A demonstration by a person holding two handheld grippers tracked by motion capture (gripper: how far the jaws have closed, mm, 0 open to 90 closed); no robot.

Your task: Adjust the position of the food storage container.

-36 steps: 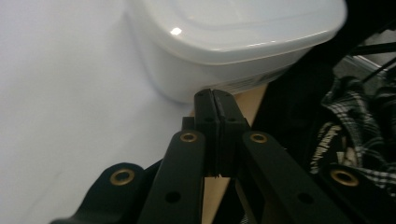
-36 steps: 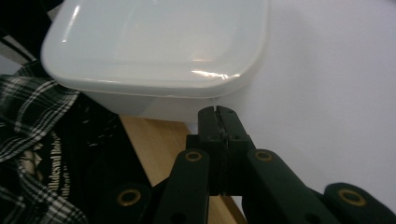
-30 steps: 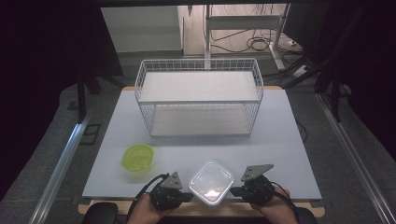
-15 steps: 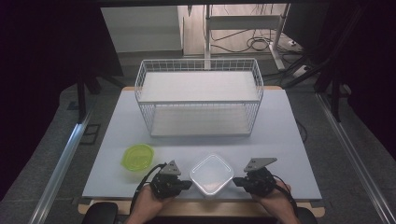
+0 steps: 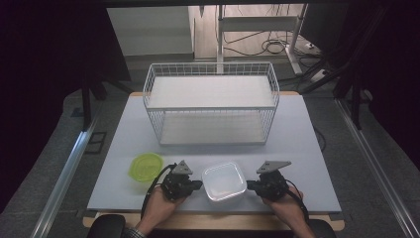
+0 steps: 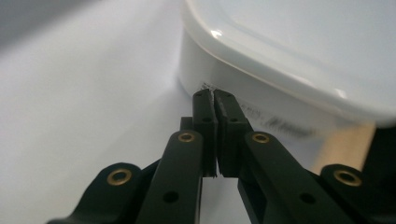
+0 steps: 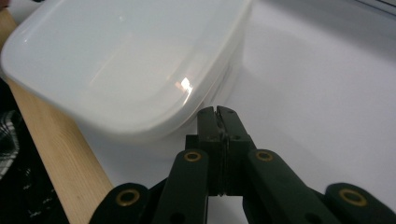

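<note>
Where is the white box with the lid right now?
The white box sits near the table's front edge in the high view, between the left gripper and right gripper.

**Both grippers closed, low at the near table edge**

The 2 forearms enter from the bottom of the high view. Left gripper (image 5: 197, 185): jaws pressed together, nothing between them, pointing inward toward the right hand. Right gripper (image 5: 251, 186): jaws likewise together, empty, pointing inward toward the left. Both hands grip the bodies from behind.
</note>
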